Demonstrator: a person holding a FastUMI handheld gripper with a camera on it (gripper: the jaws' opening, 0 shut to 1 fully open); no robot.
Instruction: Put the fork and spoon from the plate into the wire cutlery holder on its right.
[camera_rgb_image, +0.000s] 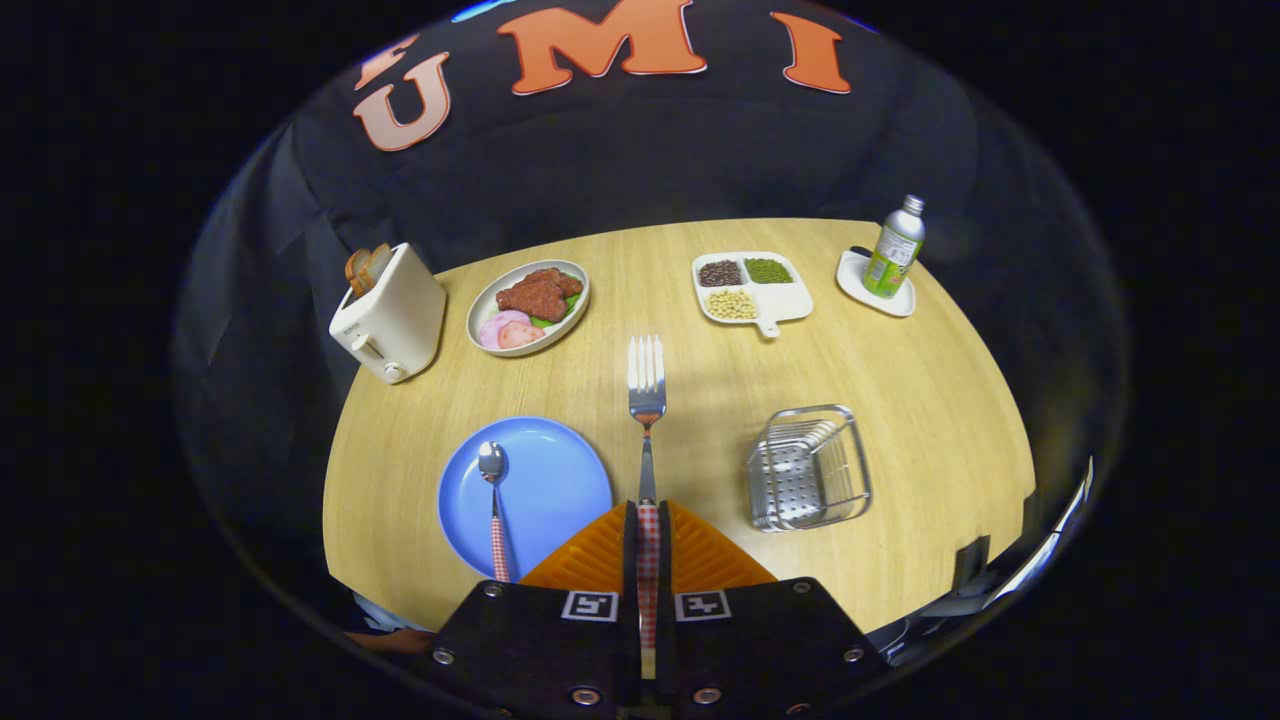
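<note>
My gripper (648, 530) is shut on the fork (646, 400), both fingers pressing its red-checked handle. The fork points straight ahead, tines far from me, held above the wooden table (900, 400) between the plate and the holder. The blue plate (545, 480) lies to the left of the fingers, with the spoon (492, 490) resting on its left part, bowl away from me and checked handle toward me. The wire cutlery holder (810, 467) stands to the right of the fingers, empty as far as I can see.
At the far side of the table stand a white toaster (392, 312) with bread, a plate of meat and ham (528, 305), a divided dish of beans (750, 285) and a green-labelled bottle (895, 250) on a white coaster.
</note>
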